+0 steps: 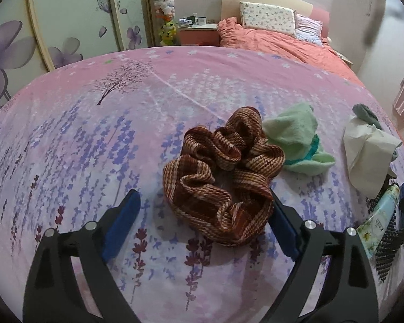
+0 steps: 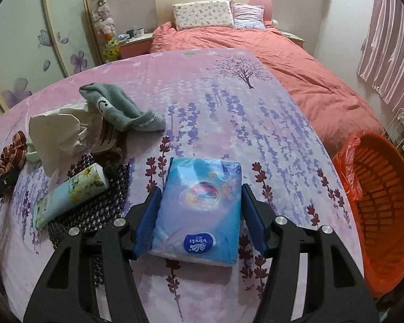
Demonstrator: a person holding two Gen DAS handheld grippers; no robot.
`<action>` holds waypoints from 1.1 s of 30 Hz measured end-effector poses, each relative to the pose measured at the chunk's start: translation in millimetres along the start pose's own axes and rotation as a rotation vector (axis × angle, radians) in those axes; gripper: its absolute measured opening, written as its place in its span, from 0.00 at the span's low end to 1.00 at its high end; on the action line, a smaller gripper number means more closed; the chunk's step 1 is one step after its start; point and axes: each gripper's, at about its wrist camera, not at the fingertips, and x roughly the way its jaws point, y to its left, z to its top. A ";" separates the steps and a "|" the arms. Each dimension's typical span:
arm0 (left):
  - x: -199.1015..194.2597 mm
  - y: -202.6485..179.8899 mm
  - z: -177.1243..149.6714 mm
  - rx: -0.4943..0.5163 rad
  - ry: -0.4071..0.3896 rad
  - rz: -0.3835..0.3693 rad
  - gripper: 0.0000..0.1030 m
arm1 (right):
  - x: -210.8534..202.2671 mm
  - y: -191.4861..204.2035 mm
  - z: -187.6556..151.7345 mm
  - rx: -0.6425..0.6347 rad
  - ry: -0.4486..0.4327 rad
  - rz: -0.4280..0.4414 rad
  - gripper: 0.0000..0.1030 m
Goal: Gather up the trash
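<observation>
Both grippers are at the grasping stage over the lavender-print surface [image 2: 256,123]. The left gripper [image 1: 204,215] has its fingers wide apart around a brown striped scrunchie [image 1: 220,177]: one finger touches it, the other stands clear. The right gripper [image 2: 199,218] brackets a blue tissue pack [image 2: 202,210]; its left finger meets the pack, but a sliver of gap shows at the other, so no clamp is judged made. A crumpled white tissue [image 2: 59,132], the likeliest trash, lies untouched beside a grey sock [image 2: 121,107]. Next: close, lift, carry to the orange-lined bin [image 2: 385,215].
</observation>
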 end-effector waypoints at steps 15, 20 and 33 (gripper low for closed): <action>4.8 7.4 0.1 -0.027 0.018 0.008 0.97 | 5.6 -7.8 -0.2 0.027 0.020 -0.038 0.84; 4.8 8.3 0.6 -0.026 0.019 0.007 0.97 | 6.2 -9.6 -0.3 0.037 0.023 -0.035 0.85; 5.0 8.7 0.7 -0.026 0.019 0.008 0.97 | 6.5 -10.0 0.1 0.037 0.024 -0.040 0.87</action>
